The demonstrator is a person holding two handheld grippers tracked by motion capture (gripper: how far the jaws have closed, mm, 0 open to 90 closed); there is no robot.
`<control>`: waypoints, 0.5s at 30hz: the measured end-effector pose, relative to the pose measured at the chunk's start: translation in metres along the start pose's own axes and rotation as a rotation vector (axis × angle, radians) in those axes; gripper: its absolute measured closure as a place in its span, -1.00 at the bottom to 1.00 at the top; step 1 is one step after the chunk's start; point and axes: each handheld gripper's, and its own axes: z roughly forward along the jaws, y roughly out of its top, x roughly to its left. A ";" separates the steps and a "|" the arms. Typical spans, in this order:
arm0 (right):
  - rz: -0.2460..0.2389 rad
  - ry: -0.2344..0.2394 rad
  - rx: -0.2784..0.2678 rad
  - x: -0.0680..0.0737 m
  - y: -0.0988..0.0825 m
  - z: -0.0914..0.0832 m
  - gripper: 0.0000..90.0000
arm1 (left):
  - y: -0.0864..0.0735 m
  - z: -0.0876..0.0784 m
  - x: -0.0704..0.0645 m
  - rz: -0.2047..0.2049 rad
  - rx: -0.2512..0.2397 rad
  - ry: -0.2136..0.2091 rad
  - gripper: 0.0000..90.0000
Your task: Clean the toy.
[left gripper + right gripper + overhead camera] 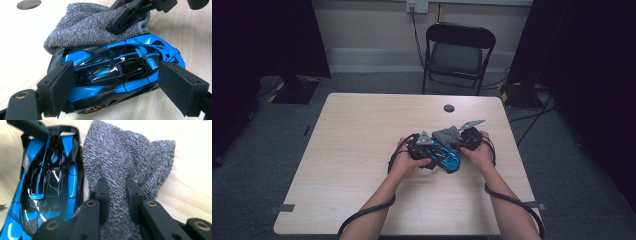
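A blue and black toy car (pixel 447 157) lies at the middle of the table (pixel 357 150), roof turned toward my left gripper's camera. My left gripper (pixel 424 147) is shut on the toy car (pixel 112 72), its pads (pixel 61 86) pressing on the two ends. A grey knitted cloth (pixel 447 135) is bunched against the car's far side. My right gripper (pixel 464 140) is shut on the cloth (pixel 120 152), a fold pinched between its jaws (pixel 117 192). In the left gripper view the right gripper (pixel 125 17) presses the cloth (pixel 82 27) down beside the car (pixel 50 177).
A small dark round hole (pixel 449 108) sits in the tabletop near the far edge. A black folding chair (pixel 459 50) stands behind the table. Dark stands and cables are on the floor at both sides.
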 end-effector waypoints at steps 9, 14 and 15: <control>-0.049 0.042 0.004 -0.002 0.000 0.000 0.70 | 0.000 0.000 0.000 -0.004 -0.004 0.004 -0.68; -0.058 0.058 0.000 -0.003 -0.003 -0.002 0.70 | 0.000 0.000 0.001 0.000 -0.002 0.006 -0.66; -0.059 0.060 0.000 -0.004 -0.003 -0.002 0.70 | 0.000 0.000 0.001 -0.001 0.000 0.007 -0.66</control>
